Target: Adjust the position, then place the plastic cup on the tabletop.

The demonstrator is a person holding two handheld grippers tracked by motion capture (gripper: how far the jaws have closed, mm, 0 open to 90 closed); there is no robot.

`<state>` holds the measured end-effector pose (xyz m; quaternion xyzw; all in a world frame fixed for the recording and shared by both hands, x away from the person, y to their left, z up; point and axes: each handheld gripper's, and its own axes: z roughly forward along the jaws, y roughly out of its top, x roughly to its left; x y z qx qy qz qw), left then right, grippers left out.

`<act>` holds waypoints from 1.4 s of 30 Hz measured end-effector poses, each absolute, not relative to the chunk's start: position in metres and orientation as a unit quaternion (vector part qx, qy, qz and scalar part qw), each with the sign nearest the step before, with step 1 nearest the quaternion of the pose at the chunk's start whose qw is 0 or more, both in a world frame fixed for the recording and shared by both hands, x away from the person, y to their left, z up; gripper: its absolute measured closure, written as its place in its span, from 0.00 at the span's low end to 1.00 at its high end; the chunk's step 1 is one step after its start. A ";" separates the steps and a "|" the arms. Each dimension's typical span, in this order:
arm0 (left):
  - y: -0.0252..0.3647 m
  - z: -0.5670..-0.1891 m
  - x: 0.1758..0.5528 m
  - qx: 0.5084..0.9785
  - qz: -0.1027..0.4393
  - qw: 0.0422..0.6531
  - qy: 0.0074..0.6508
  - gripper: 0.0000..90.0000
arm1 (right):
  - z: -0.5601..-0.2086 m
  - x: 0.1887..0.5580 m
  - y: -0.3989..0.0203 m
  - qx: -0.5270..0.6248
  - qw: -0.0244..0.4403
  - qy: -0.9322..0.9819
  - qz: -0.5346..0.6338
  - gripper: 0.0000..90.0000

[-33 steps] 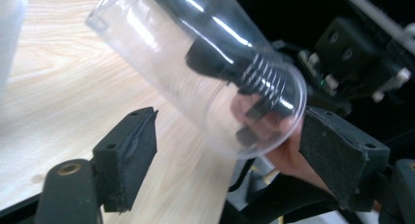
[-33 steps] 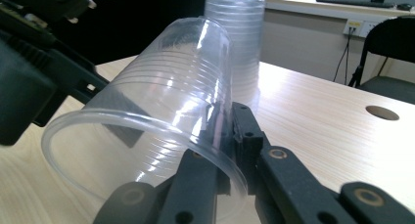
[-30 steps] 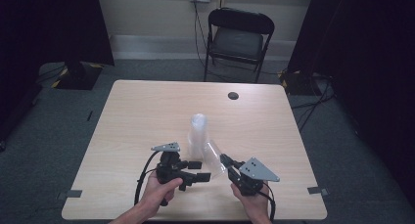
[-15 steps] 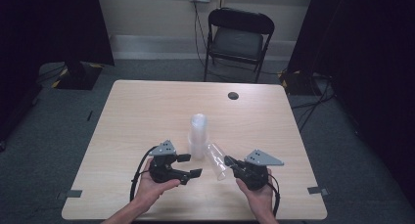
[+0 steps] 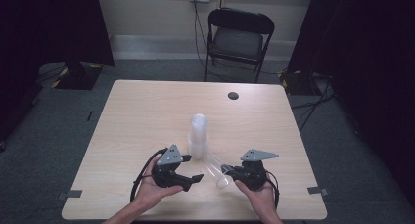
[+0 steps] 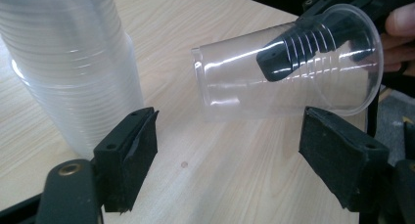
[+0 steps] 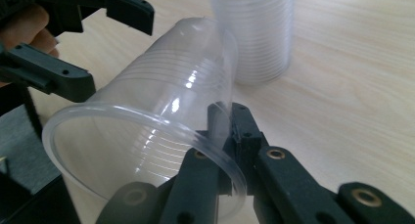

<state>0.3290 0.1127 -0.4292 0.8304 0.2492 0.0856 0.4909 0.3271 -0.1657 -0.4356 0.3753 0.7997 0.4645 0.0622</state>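
Observation:
A tall stack of clear plastic cups (image 5: 198,136) (image 6: 73,62) (image 7: 259,33) stands upright near the middle of the wooden table (image 5: 147,111). One clear cup (image 5: 215,168) (image 6: 274,82) (image 7: 147,126) lies tilted on its side just in front of the stack. My right gripper (image 5: 226,169) (image 7: 227,131) is shut on that cup's wall at the rim, one jaw inside the cup. My left gripper (image 5: 193,168) (image 6: 230,150) is open, and its jaws have just been opening. The cup's base lies just beyond them, and nothing is pressed between the pads.
A black folding chair (image 5: 237,38) stands beyond the table's far edge. A small dark round thing (image 5: 233,95) lies near the table's far right. Dark curtains hang at both sides. Both hands rest near the table's front edge.
The two grippers have drawn a little apart. The left gripper has pulled back leftwards from the single cup, which stays in the right gripper.

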 end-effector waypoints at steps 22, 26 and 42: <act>0.095 -0.433 0.313 0.874 0.132 0.444 0.145 0.22 | -0.440 0.333 -0.151 0.343 -0.017 0.842 0.417 0.99; 0.089 -0.434 0.309 0.882 0.130 0.438 0.118 0.20 | -0.442 0.334 -0.150 0.339 -0.023 0.847 0.409 0.99; 0.064 -0.443 0.293 0.905 0.161 0.390 0.044 0.22 | -0.446 0.333 -0.142 0.349 -0.057 0.843 0.405 0.98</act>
